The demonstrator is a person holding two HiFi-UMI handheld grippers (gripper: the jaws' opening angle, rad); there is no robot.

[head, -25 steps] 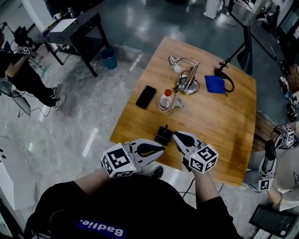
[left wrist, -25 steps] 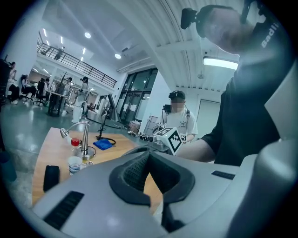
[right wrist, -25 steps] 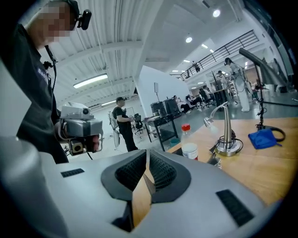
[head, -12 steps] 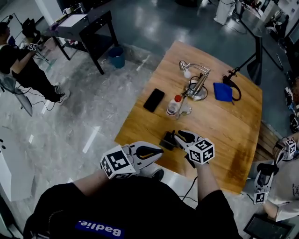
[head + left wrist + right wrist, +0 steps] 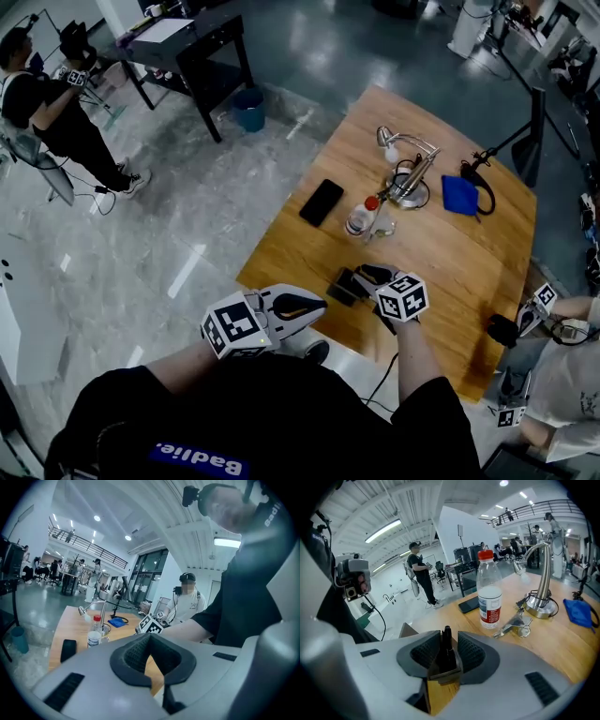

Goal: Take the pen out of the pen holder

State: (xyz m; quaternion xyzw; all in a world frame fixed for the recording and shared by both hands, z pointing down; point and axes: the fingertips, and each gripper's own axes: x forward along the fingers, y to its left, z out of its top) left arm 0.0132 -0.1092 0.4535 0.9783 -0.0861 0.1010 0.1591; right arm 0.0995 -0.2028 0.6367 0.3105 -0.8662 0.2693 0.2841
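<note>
A small black pen holder (image 5: 343, 287) stands near the wooden table's (image 5: 450, 258) front edge. In the right gripper view a black pen (image 5: 446, 638) stands upright in the holder (image 5: 446, 671). My right gripper (image 5: 362, 277) points down at it, and its jaws are opening. The pen and the holder's top sit between the pads (image 5: 471, 652) with a gap on each side. My left gripper (image 5: 323, 302) hovers at the table's front edge, left of the holder. Its pads (image 5: 133, 656) meet with nothing between them.
A plastic bottle (image 5: 360, 217) with a red cap stands behind the holder, with keys (image 5: 513, 625) beside it. A black phone (image 5: 322, 202) lies to the left. A chrome desk lamp (image 5: 408, 169) and a blue cloth (image 5: 460, 195) are further back. People stand around the room.
My right gripper has come down and forward over the pen holder, and its jaws have spread apart. The left gripper has kept its place by the table's edge.
</note>
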